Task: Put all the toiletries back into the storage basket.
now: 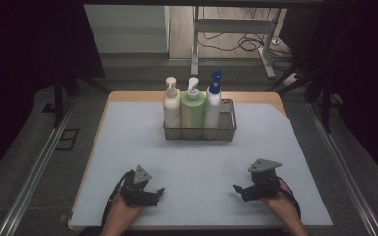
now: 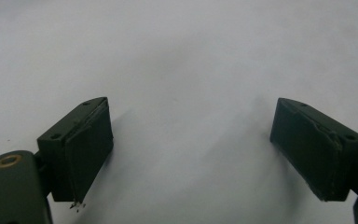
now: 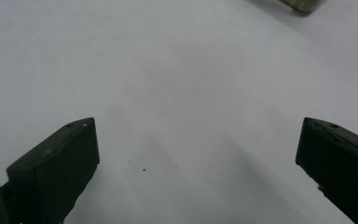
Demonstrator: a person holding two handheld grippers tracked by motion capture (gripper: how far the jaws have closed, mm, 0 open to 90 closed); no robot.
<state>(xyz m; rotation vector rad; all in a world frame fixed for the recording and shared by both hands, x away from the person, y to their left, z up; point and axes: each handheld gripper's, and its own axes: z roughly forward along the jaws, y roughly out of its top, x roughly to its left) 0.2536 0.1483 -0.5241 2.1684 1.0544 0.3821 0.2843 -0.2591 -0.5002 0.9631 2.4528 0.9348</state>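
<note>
A wire basket (image 1: 228, 129) stands at the far middle of the pale mat. Three pump bottles stand upright in it: a cream one (image 1: 172, 105), a green one (image 1: 192, 109) and a white one with a blue pump (image 1: 212, 103). My left gripper (image 1: 153, 192) rests near the front left of the mat, held in a hand. Its jaws stand wide apart over bare mat, and the left gripper view (image 2: 191, 135) shows nothing between them. My right gripper (image 1: 241, 191) lies near the front right. It is open too, with bare mat between its jaws in the right gripper view (image 3: 196, 149).
The pale mat (image 1: 197, 162) covers a wooden table (image 1: 128, 96). Metal rails (image 1: 34, 172) run along both sides of the table. A white frame (image 1: 234, 27) and cables lie on the floor beyond the far edge. Dark curtains hang at both sides.
</note>
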